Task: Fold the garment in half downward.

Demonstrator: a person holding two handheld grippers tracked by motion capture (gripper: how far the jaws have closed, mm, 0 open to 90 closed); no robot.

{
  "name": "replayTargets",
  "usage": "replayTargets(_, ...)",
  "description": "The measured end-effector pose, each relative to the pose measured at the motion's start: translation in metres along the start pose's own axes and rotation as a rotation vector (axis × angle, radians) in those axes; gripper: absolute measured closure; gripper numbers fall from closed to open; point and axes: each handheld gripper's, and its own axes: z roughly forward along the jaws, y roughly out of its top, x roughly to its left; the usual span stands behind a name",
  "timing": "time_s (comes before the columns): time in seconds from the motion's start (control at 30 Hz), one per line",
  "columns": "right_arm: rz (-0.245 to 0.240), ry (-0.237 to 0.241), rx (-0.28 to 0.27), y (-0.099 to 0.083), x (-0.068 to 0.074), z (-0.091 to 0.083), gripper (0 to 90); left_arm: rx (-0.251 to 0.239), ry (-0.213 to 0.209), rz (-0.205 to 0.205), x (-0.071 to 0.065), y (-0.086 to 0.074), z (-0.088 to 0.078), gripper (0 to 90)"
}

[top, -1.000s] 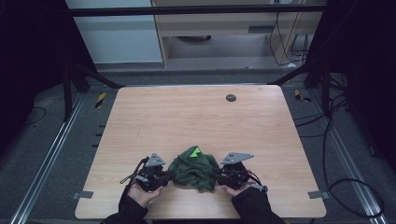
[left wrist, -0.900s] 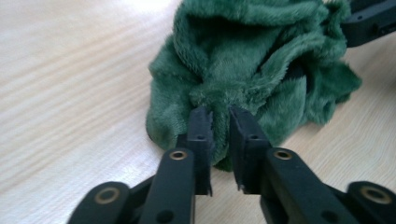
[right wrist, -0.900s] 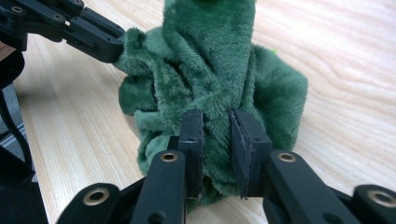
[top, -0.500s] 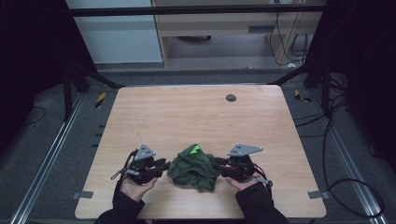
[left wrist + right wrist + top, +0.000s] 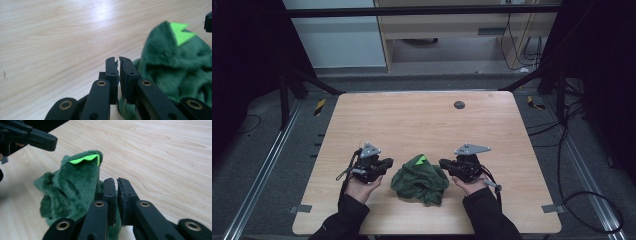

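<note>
- A crumpled green cloth (image 5: 420,179) lies near the front edge of the table (image 5: 422,120), between the 2 hand-held grippers.
- The left hand-held gripper (image 5: 388,163) sits just beside the cloth's left side, jaws clenched together; a bit of green shows low behind them, but I cannot tell whether any is pinched.
- The right hand-held gripper (image 5: 443,163) mirrors it, jaws pressed together beside the cloth.
- A bright green tag (image 5: 421,160) sticks up on top (handy marker).
- Risk, I'd judge: pulling apart with nothing truly caught would leave the cloth bunched, or drag it toward the edge.
</note>
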Motion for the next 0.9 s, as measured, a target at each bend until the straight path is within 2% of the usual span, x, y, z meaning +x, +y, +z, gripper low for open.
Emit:
replayTargets(0.03,-0.001,-0.007,0.001,0.002,0.000,0.006,88.0,0.000,-0.001,-0.003,0.000,0.001,0.004,86.9)
replayTargets(0.17,-0.004,-0.012,0.000,0.004,-0.001,0.013,89.7,-0.002,-0.010,-0.016,0.002,0.004,0.015,89.3)
replayTargets(0.23,0.006,-0.016,0.003,0.005,-0.001,0.019,90.0,-0.001,-0.027,-0.031,0.002,0.005,0.021,89.6)
replayTargets(0.3,0.008,-0.018,0.009,0.004,-0.002,0.023,90.0,0.006,-0.021,-0.014,0.002,0.005,0.026,89.8)
replayTargets(0.4,0.008,-0.025,0.020,0.004,-0.003,0.027,90.0,0.013,-0.021,-0.010,0.001,0.004,0.032,89.8)
replayTargets(0.47,0.015,-0.029,0.028,0.003,-0.005,0.032,90.0,0.013,-0.035,-0.016,0.000,0.004,0.034,89.9)
replayTargets(0.6,0.021,-0.026,0.046,0.001,-0.006,0.036,90.0,0.027,-0.057,0.002,-0.003,0.003,0.038,89.9)
replayTargets(0.63,0.017,-0.020,0.064,0.000,-0.005,0.039,90.0,0.037,-0.067,0.012,-0.004,0.002,0.040,89.8)
replayTargets(0.9,0.004,0.011,0.078,-0.002,0.002,0.041,90.0,0.049,-0.103,0.034,-0.009,0.001,0.039,89.8)
